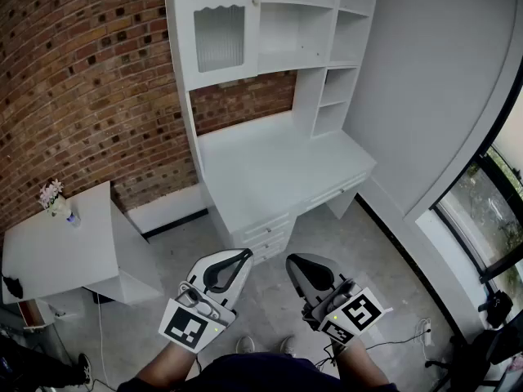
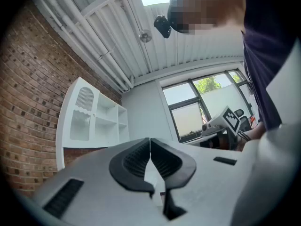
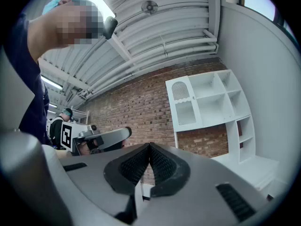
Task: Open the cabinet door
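Cabinet door (image 1: 219, 27): ribbed glass, seen shut, at the upper left of the white hutch above the counter (image 1: 278, 166); its top is cut off by the frame edge. Left claw (image 1: 243, 256) and right claw (image 1: 292, 261): both fully closed, nothing gripped, well apart from the door.

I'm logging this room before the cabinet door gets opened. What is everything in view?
Shelf unit: one, white, on the desk.
Cabinet door: one, white with ribbed glass, closed, shelf unit's upper left.
Desk: one, white, against the wall.
Brick wall: one, red-brown, behind the desk.
Side table: one, white, left of the desk.
Flowers: one bunch, pale, on the side table.
Window: one, dark-framed, far right.
Left gripper: white, black jaws, shut, empty.
Right gripper: same, shut, empty.
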`<state>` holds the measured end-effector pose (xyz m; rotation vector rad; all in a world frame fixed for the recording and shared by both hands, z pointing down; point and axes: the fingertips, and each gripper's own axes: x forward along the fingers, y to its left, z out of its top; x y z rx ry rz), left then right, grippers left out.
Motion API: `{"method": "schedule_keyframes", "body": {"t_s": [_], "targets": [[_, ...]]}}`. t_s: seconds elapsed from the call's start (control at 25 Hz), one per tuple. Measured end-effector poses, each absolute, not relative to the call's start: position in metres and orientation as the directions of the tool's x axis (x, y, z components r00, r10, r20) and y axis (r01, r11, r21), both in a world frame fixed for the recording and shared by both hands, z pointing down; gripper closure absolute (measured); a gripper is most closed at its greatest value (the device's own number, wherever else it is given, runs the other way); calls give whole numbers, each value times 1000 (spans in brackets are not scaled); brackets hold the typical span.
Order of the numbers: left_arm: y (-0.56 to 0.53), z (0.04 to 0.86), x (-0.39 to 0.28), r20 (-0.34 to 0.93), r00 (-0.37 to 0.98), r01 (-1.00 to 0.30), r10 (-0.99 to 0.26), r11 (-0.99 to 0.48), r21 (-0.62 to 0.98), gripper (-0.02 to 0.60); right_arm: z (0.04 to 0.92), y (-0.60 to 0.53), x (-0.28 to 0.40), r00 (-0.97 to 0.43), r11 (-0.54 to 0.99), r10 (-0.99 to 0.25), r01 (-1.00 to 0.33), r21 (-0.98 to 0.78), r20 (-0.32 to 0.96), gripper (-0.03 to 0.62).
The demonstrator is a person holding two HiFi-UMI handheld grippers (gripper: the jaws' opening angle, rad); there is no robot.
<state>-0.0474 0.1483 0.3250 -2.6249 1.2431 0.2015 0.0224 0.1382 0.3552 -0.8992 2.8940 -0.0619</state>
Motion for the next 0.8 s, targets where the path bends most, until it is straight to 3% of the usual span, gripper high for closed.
{"method": "schedule_keyframes", "body": {"t_s": [0.32, 0.8], "targets": [[152, 330, -68, -213, 649, -760, -731, -633, -145, 572, 358, 147, 2, -800, 806, -592, -587, -77, -100, 568], [145, 330, -40, -202, 639, -769, -742, -621, -152, 572, 356, 141, 22, -821, 827, -563, -558, -74, -97, 568]]}}
